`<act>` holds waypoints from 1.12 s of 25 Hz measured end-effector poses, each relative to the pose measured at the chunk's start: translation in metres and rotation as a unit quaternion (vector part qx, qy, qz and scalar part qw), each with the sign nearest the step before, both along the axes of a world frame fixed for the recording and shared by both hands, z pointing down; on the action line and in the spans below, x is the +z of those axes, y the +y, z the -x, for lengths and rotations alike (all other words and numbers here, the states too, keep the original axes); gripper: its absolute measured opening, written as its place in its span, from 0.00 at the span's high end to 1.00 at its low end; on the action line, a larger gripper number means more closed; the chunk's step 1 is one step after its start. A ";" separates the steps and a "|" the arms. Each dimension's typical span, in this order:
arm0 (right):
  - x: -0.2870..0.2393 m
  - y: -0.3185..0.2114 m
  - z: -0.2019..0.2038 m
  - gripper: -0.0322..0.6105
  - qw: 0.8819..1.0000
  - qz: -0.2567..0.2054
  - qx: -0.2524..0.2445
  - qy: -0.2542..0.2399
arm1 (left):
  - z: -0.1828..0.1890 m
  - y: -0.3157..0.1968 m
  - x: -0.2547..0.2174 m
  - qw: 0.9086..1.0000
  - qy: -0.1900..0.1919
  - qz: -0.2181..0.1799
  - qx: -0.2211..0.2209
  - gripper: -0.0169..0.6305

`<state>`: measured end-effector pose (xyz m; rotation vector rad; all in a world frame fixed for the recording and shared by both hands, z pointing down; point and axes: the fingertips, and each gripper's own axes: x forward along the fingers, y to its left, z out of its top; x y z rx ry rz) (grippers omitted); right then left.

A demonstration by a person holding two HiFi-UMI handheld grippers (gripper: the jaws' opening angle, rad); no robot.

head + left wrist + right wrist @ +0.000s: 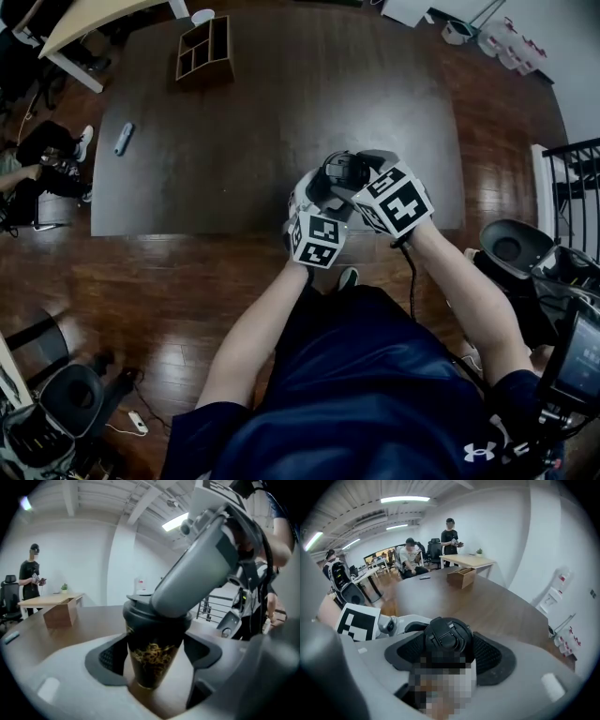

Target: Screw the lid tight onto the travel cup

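Note:
The travel cup (151, 665), dark with a gold pattern, stands upright at the near edge of the dark table (244, 141). My left gripper (153, 654) is shut on the cup's body, one pad on each side. The black lid (447, 637) sits on top of the cup, and my right gripper (449, 649) is shut on the lid from above. In the head view both grippers meet over the cup: the left gripper (321, 208) low, the right gripper (361, 180) tilted over the lid (343, 170). The cup's body is hidden in the head view.
A wooden organizer box (204, 51) stands at the table's far side, and a small pale blue object (124, 138) lies at the far left. An office chair (511, 246) is close on my right. People stand and sit beyond the table (452, 536).

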<state>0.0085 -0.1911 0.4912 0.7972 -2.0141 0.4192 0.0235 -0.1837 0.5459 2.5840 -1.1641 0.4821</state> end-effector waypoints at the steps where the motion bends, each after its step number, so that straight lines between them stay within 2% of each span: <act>1: 0.000 -0.001 0.000 0.43 1.000 -0.004 0.013 -0.004 | 0.000 -0.001 0.001 1.000 -0.002 0.001 -0.008 0.39; 3: 0.001 -0.003 0.000 0.43 1.000 -0.011 0.023 -0.010 | 0.000 -0.003 0.002 1.000 -0.005 0.002 -0.015 0.39; 6: 0.001 -0.002 0.002 0.43 0.999 -0.014 0.012 -0.028 | 0.002 -0.001 0.004 1.000 -0.011 0.009 -0.004 0.39; 9: -0.013 -0.005 -0.001 0.42 0.997 -0.027 0.020 -0.075 | 0.013 0.006 0.000 1.000 -0.002 0.017 0.012 0.39; 11: -0.033 -0.007 -0.012 0.42 0.991 -0.047 0.038 -0.118 | 0.029 0.014 -0.015 0.999 0.024 0.027 0.001 0.39; 14: -0.068 0.000 -0.036 0.51 0.972 -0.069 0.074 -0.211 | 0.048 0.031 -0.053 0.995 0.092 0.039 -0.027 0.42; 16: -0.090 0.012 -0.051 0.65 0.953 -0.081 0.095 -0.274 | 0.056 0.043 -0.081 0.990 0.132 0.034 -0.038 0.55; 19: -0.114 0.031 -0.067 0.89 0.928 -0.099 0.108 -0.343 | 0.056 0.058 -0.123 0.985 0.166 0.008 -0.047 0.76; 22: -0.130 0.055 -0.083 0.93 0.911 -0.126 0.110 -0.376 | 0.036 0.078 -0.159 0.982 0.185 -0.014 -0.035 0.95; 28: -0.157 0.086 -0.094 0.93 0.889 -0.195 0.095 -0.402 | 0.006 0.101 -0.211 0.984 0.171 -0.047 -0.030 0.97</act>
